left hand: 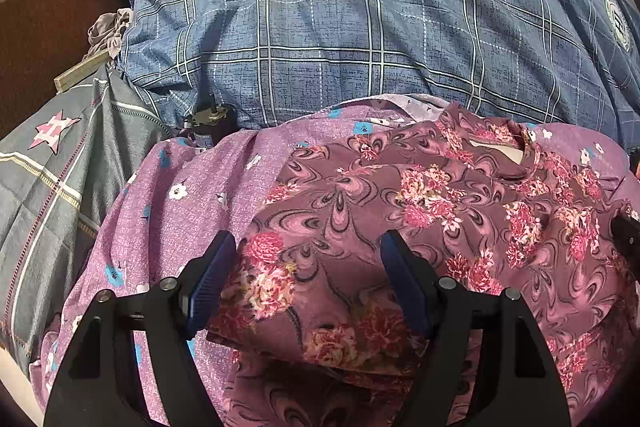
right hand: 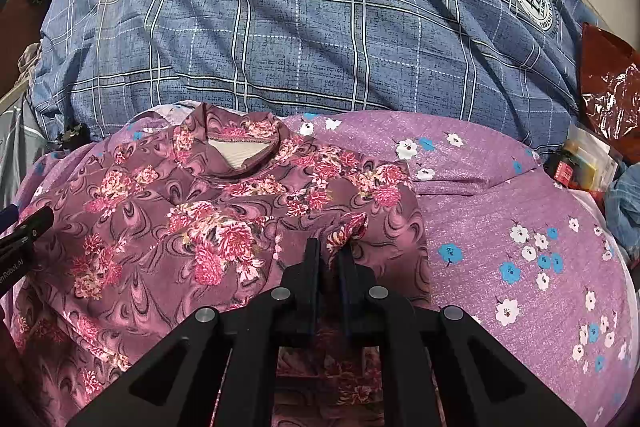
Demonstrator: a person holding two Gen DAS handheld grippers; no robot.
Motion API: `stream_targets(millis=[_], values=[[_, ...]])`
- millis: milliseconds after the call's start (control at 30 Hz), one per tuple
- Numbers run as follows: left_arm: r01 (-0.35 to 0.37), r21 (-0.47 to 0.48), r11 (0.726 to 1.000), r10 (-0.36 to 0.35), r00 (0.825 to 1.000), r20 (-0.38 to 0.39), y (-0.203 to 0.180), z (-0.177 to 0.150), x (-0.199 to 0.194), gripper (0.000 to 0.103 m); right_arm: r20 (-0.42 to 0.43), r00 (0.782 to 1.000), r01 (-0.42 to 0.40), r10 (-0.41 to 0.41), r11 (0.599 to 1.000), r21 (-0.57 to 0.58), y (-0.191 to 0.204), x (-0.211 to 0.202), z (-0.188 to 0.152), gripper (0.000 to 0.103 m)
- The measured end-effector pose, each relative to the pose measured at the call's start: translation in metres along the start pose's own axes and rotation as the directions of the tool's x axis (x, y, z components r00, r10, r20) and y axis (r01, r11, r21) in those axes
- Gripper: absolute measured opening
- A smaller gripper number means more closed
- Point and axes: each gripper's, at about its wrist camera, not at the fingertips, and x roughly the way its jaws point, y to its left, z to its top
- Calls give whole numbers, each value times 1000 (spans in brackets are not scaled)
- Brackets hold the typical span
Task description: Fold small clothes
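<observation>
A small maroon floral shirt point(left hand: 440, 195) lies spread on a purple flowered sheet point(left hand: 192, 195), collar at the far side. My left gripper point(left hand: 308, 247) is open, its blue-padded fingers point(left hand: 208, 283) straddling the shirt's left part just above the cloth. In the right wrist view the shirt point(right hand: 168, 211) fills the left half, collar point(right hand: 240, 151) at the top. My right gripper point(right hand: 330, 251) is shut on a pinched fold of the shirt's right edge point(right hand: 348, 231). The left gripper's tip shows at the left edge of the right wrist view point(right hand: 24, 227).
A blue plaid duvet point(left hand: 360, 27) bulges behind the shirt. A grey star-print pillow point(left hand: 52, 163) lies left, with a dark small object point(left hand: 208, 123) by the duvet. A red plastic bag point(right hand: 608, 83) and small boxes point(right hand: 580, 159) sit at the right. The purple sheet point(right hand: 520, 247) extends right.
</observation>
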Motion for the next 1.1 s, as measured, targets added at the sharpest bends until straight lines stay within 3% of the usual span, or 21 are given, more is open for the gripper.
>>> stream_targets(millis=[133, 300, 467, 567, 667, 700, 833, 867, 900, 1000, 1100], values=[[-11, -4, 1000, 11, 1000, 3, 3, 0, -1, 75, -9, 1000, -25, 26, 999, 23, -5, 2, 0, 7], [-30, -47, 998, 30, 1000, 4, 19, 2, 0, 75, -32, 997, -59, 65, 986, 153, -35, 8, 3, 5], [-31, -69, 997, 30, 999, -12, 28, 3, 7, 75, -44, 999, -10, 20, 975, 223, -60, 14, 2, 5], [-46, -9, 999, 45, 997, -58, 20, 0, 18, 78, -92, 996, 20, 1, 974, 224, -67, 23, -1, 5], [-45, 27, 999, 48, 994, -98, 14, -4, 27, 78, -187, 982, 51, -12, 977, 207, -68, 42, -6, 10], [-39, 25, 999, 41, 995, -96, 16, -3, 25, 78, -188, 982, 57, -18, 977, 205, -69, 41, -6, 20], [9, -43, 999, -11, 998, -55, 29, 6, 12, 77, -167, 985, 21, 34, 948, 317, -92, 27, -1, 26], [15, -56, 998, -17, 999, -35, 32, 8, 8, 77, -134, 990, 17, 33, 935, 353, -99, 21, 1, 29], [15, -69, 997, -15, 1000, -3, 35, 12, 4, 77, -30, 999, -30, 46, 914, 404, -108, 5, 4, 29], [-18, -78, 997, 21, 999, 36, 39, 19, 3, 78, 29, 995, -102, 98, 920, 379, -102, -2, 9, 27], [-69, -42, 997, 67, 997, -37, 37, 17, 21, 78, 8, 979, -199, 204, 942, 270, -73, 1, 10, 22]])
